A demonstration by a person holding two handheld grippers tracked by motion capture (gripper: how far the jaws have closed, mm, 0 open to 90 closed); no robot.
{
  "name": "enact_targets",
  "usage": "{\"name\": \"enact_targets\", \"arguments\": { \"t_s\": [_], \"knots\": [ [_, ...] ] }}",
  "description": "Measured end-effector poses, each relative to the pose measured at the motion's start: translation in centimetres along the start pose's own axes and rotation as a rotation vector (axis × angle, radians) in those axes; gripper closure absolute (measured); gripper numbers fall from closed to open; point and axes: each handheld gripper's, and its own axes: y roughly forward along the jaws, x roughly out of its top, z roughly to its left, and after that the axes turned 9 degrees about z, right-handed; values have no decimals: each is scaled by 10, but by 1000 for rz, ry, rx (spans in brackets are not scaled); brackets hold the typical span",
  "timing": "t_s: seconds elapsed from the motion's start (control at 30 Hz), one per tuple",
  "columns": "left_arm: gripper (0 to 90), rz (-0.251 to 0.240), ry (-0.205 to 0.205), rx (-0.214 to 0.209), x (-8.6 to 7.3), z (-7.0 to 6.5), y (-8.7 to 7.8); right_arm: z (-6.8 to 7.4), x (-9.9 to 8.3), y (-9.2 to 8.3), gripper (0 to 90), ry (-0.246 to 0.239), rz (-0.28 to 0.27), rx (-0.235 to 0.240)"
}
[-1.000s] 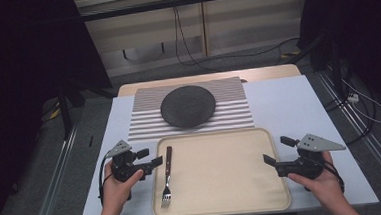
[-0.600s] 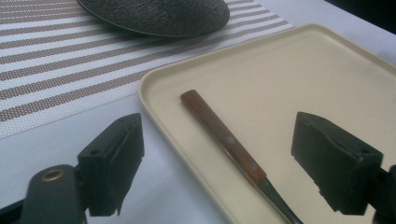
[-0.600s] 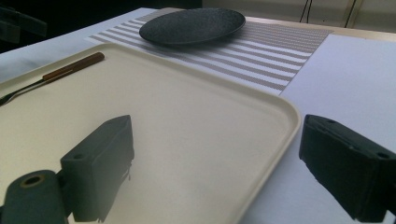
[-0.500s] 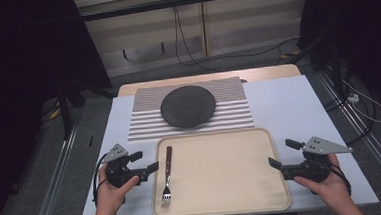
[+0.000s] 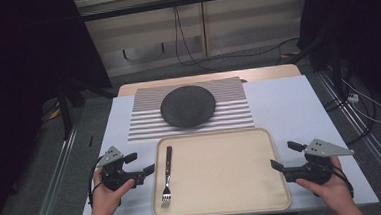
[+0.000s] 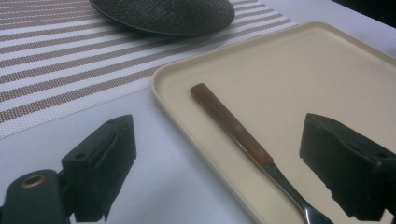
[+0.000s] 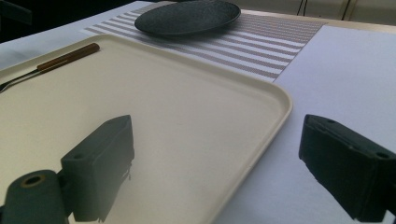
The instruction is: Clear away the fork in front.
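In the high view, the left tool (image 5: pixel 141 163) sits at the lower left of the frame, just beside the left rim of the cream tray (image 5: pixel 278 182). Its jaws have just been opening and now stand wide apart with nothing pressed between them. In the left gripper view the two black jaws rise from the bottom corners, and the fork (image 6: pixel 243 135) lies across the gap beyond them, untouched.

The fork (image 5: pixel 166 176) lies flat inside the tray along its left edge, brown handle toward the top of the frame and tines toward the bottom.

The right tool (image 5: pixel 283 155) is at the lower right of the high view, just beside the tray's right rim, jaws spread and empty. In the right gripper view the tray's corner (image 7: pixel 275 100) runs between the two jaws.

Above the tray, in the middle of the frame, a dark round plate (image 5: pixel 187 105) rests on a striped placemat (image 5: pixel 144 125), on the white counter (image 5: pixel 288 106).
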Motion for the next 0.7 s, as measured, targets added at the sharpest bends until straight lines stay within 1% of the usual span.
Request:
{"name": "enact_targets", "arguments": {
  "t_s": [0.07,0.2,0.3,0.37,0.5,0.53,0.6,0.7],
  "knots": [
    [107,1,5,-5,-2,1,0,0,0,0,104,2,1,0],
    [100,3,11,4,-4,2,-2,0,-3,-1,104,-3,7,-3],
    [97,-6,8,6,-6,3,-3,0,-4,-1,104,-9,12,-4],
    [92,-3,6,4,-7,4,-4,0,-5,-1,104,-4,13,-3],
    [90,-3,7,15,-9,6,-6,-2,-6,-2,104,-1,8,-7],
    [89,-8,3,14,-9,6,-6,-2,-6,-2,104,-4,10,-7],
    [87,-8,8,12,-10,5,-5,-2,-6,-2,104,-8,14,-10],
    [82,0,14,10,-11,5,-5,-3,-7,-3,104,-15,18,-11]
  ]
}}
